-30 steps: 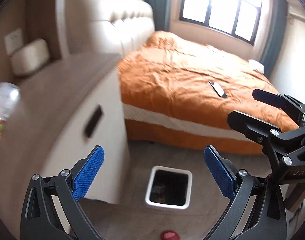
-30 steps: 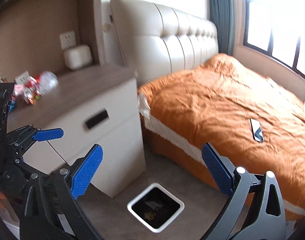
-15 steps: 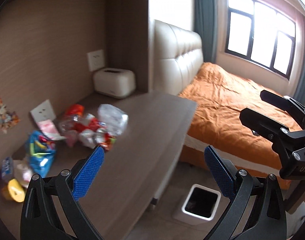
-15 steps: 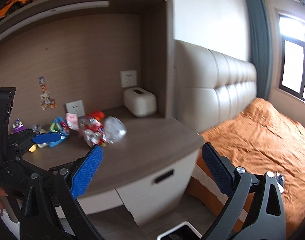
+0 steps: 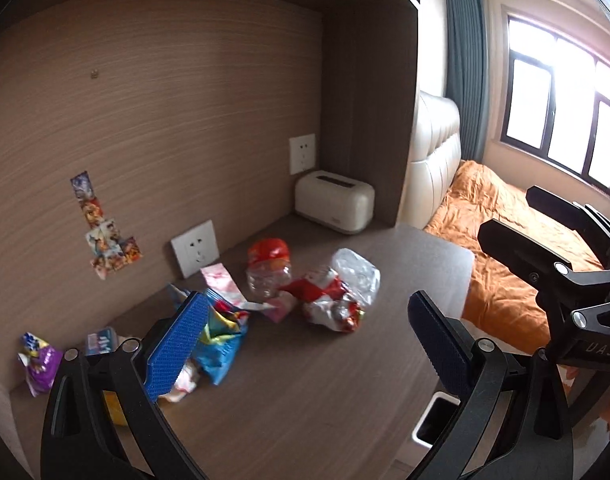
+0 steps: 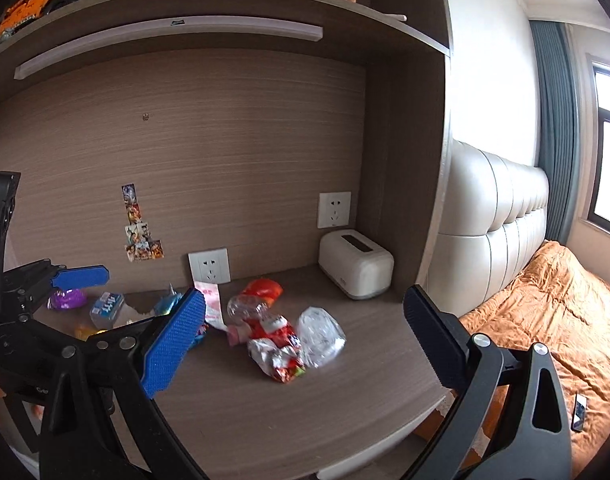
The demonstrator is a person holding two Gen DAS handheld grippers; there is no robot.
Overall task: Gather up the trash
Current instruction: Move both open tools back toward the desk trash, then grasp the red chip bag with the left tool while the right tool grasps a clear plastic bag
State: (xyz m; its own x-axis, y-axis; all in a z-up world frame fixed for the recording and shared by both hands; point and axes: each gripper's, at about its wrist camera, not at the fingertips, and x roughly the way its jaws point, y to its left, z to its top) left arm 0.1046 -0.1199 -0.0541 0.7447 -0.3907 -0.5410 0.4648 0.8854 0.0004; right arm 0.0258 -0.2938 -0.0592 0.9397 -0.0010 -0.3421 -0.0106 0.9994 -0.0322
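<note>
Trash lies on the wooden desk (image 5: 305, 392): a crushed clear plastic bottle with a red label (image 5: 269, 268), a crumpled red-and-silver wrapper (image 5: 333, 304), a clear plastic bag (image 5: 357, 272), a blue snack bag (image 5: 221, 344) and a purple packet (image 5: 37, 360). The same pile shows in the right wrist view, with the wrapper (image 6: 277, 352) and the bag (image 6: 319, 334). My left gripper (image 5: 305, 344) is open and empty above the desk, short of the pile. My right gripper (image 6: 301, 340) is open and empty too. The white bin (image 5: 437, 424) stands on the floor below the desk edge.
A cream toaster-like box (image 5: 335, 206) stands at the back right of the desk. Wall sockets (image 5: 195, 246) and stickers (image 5: 105, 240) are on the back panel. A shelf (image 6: 185, 4) with toys runs overhead. An orange bed (image 5: 505, 248) lies to the right.
Both grippers have swung up and left, from facing the bin and bed to facing the desk and its trash. Both stay open and empty.
</note>
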